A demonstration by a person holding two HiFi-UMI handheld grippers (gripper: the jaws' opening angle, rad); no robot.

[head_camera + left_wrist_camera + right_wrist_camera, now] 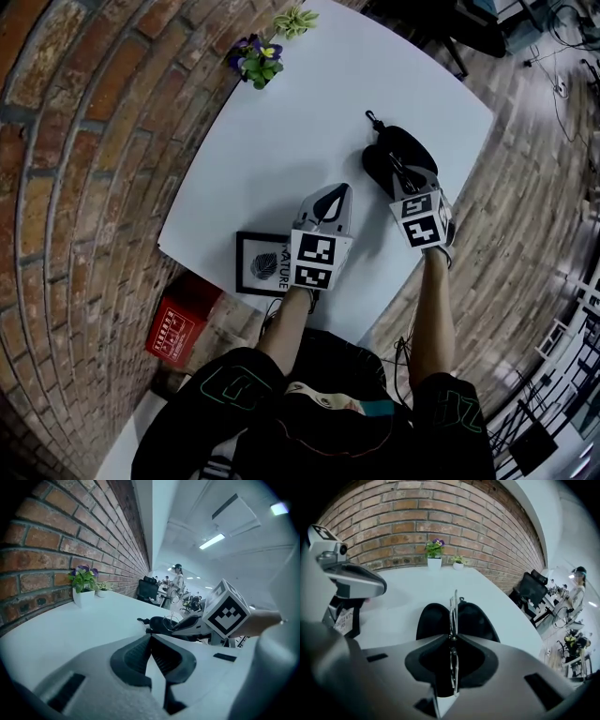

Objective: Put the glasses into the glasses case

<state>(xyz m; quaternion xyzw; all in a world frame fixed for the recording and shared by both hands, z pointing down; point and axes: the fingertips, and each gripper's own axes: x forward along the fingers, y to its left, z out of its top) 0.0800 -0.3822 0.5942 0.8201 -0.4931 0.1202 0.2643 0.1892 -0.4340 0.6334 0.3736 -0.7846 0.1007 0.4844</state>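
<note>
The black glasses case (pixel 410 144) lies open on the white table (pixel 281 159), near its right edge. My right gripper (pixel 401 184) hangs just over the case, pointing steeply down, shut on the thin metal glasses (pixel 453 607). The glasses show edge-on between the pads, above the two open halves of the case (pixel 432 618). To the left, my left gripper (pixel 339 191) hovers over the table beside the case with its jaws shut (pixel 151 637) and nothing in them. In the left gripper view the case (pixel 157 623) and the right gripper's marker cube (pixel 229 613) lie ahead.
Two small potted plants (pixel 255 58) (pixel 295 21) stand at the table's far edge by the brick wall. A framed leaf picture (pixel 261 264) lies at the near edge under my left arm. A red box (pixel 178 328) sits on the floor. Office chairs and a person stand far off.
</note>
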